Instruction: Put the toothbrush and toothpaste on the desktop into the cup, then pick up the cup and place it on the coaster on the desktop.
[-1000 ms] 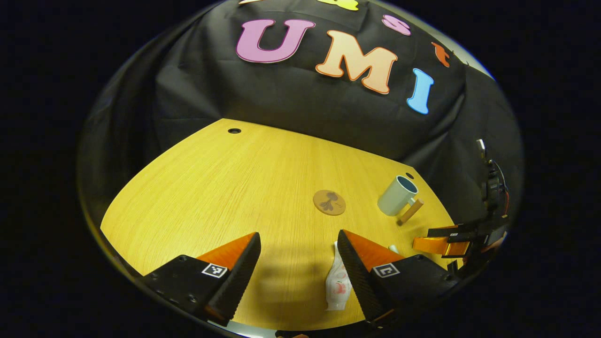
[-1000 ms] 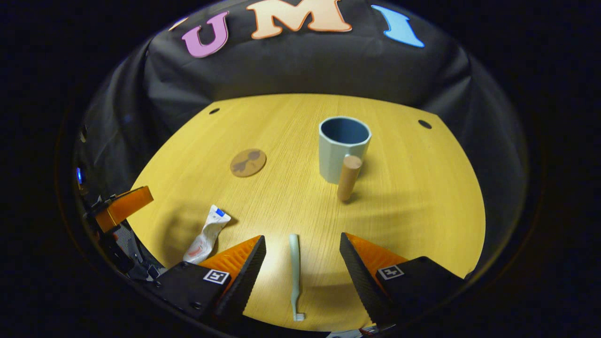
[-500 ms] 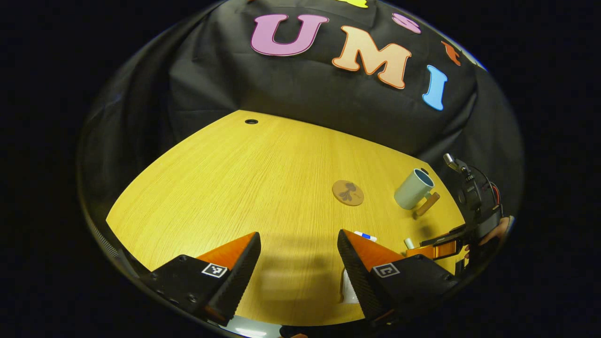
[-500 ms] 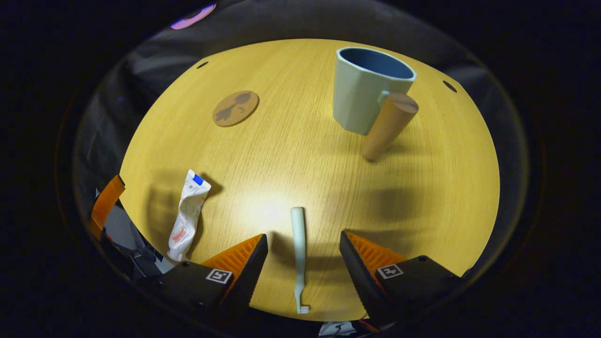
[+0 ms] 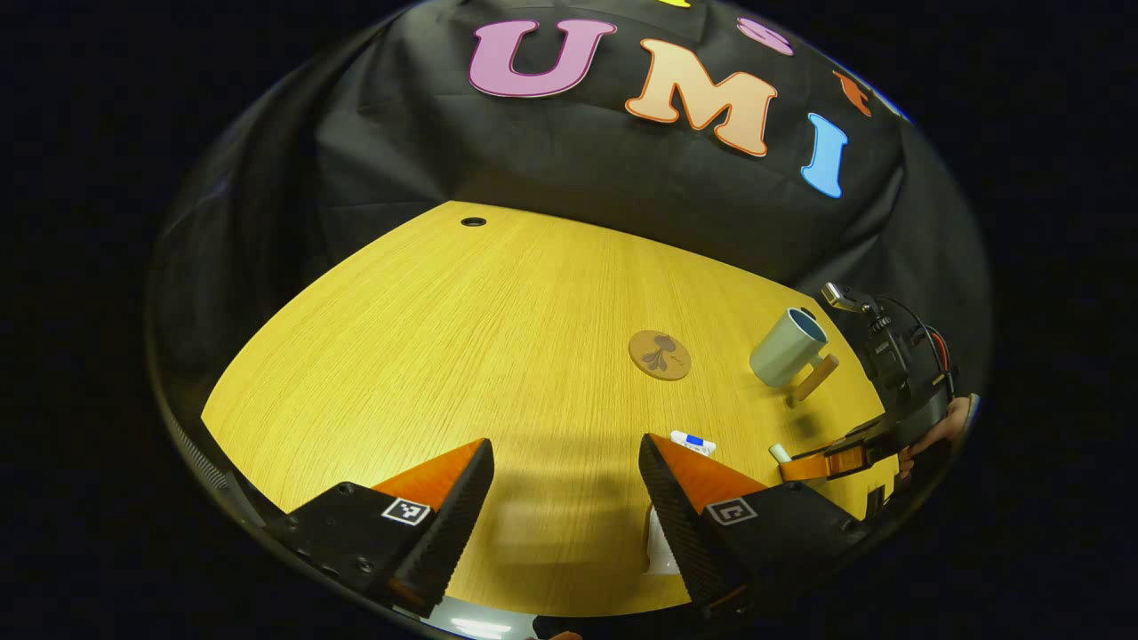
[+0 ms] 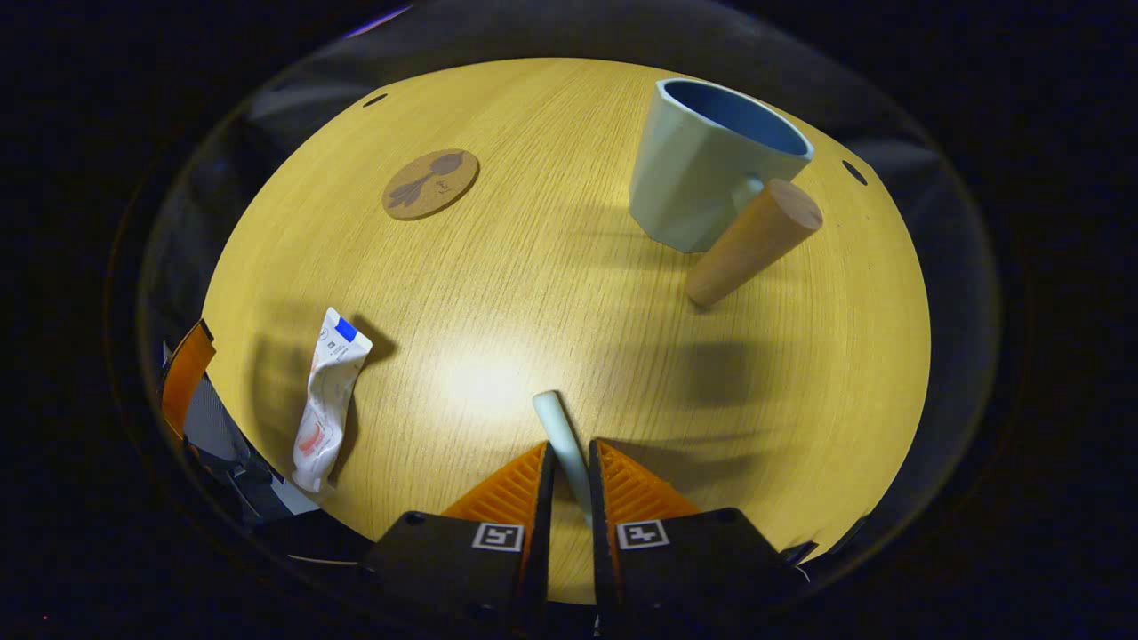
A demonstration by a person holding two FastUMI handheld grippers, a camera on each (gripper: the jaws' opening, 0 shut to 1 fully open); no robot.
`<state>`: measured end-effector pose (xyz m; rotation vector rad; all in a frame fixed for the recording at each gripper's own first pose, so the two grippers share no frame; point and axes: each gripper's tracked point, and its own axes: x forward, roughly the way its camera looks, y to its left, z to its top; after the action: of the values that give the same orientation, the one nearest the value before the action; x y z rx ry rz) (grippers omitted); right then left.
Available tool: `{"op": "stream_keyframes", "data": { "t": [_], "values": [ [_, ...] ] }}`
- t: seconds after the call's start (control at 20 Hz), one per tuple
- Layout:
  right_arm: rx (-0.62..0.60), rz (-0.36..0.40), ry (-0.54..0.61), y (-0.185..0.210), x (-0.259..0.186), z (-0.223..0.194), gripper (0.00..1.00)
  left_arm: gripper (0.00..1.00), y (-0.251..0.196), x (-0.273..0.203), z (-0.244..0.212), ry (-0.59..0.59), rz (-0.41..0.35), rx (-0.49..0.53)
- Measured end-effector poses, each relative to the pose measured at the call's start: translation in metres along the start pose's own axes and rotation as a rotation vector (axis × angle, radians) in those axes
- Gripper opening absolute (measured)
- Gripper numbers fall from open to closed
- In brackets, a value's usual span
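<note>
A pale green toothbrush (image 6: 562,436) lies on the wooden desktop (image 6: 551,293), and my right gripper (image 6: 569,458) is shut on its handle. A crumpled white toothpaste tube (image 6: 325,397) lies to its left. The pale cup (image 6: 702,182) with a blue inside and a wooden peg handle (image 6: 751,244) stands at the far right. The round brown coaster (image 6: 430,183) is at the far left. In the left gripper view my left gripper (image 5: 564,462) is open over bare desk, the toothpaste tube (image 5: 692,442) peeks out behind its right finger, and the coaster (image 5: 659,355), cup (image 5: 788,348) and right gripper (image 5: 831,462) lie beyond.
Small round holes (image 6: 375,100) (image 6: 853,172) mark the desk's far corners. Black cloth (image 5: 569,160) walls off the back. A hand (image 5: 942,427) holds the right gripper at the desk's right edge. The left half of the desk (image 5: 400,338) is bare wood.
My right gripper has shut on the toothbrush handle after lowering toward it. The left gripper has barely moved and stays open.
</note>
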<state>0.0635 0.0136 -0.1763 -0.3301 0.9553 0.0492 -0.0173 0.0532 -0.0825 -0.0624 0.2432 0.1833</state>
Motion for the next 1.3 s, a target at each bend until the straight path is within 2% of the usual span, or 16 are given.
{"op": "stream_keyframes", "data": {
  "t": [0.05, 0.1, 0.4, 0.55, 0.75, 1.0, 1.3],
  "values": [
    [-0.005, 0.001, 0.003, 0.000, -0.001, -0.001, 0.23, 0.96, -0.002, 0.001, 0.000, 0.001, -0.002, 0.003],
    [-0.006, 0.004, 0.006, -0.001, -0.002, 0.000, 0.13, 0.96, -0.003, 0.001, 0.001, 0.004, -0.006, 0.007],
    [0.033, 0.018, 0.013, -0.001, -0.003, -0.004, 0.05, 0.96, -0.020, 0.007, -0.004, 0.046, -0.027, 0.029],
    [0.044, 0.005, -0.007, -0.005, -0.004, -0.004, 0.05, 0.96, -0.034, 0.010, -0.009, 0.097, -0.056, 0.054],
    [0.089, 0.011, -0.074, -0.011, -0.018, -0.002, 0.05, 0.96, -0.055, 0.013, -0.012, 0.149, -0.098, 0.137],
    [0.163, 0.025, -0.119, -0.025, -0.041, -0.009, 0.05, 0.96, -0.092, 0.025, -0.023, 0.239, -0.178, 0.194],
    [0.279, -0.007, -0.152, -0.064, -0.064, -0.034, 0.05, 0.95, -0.114, 0.041, -0.049, 0.398, -0.191, 0.244]
  ]
}}
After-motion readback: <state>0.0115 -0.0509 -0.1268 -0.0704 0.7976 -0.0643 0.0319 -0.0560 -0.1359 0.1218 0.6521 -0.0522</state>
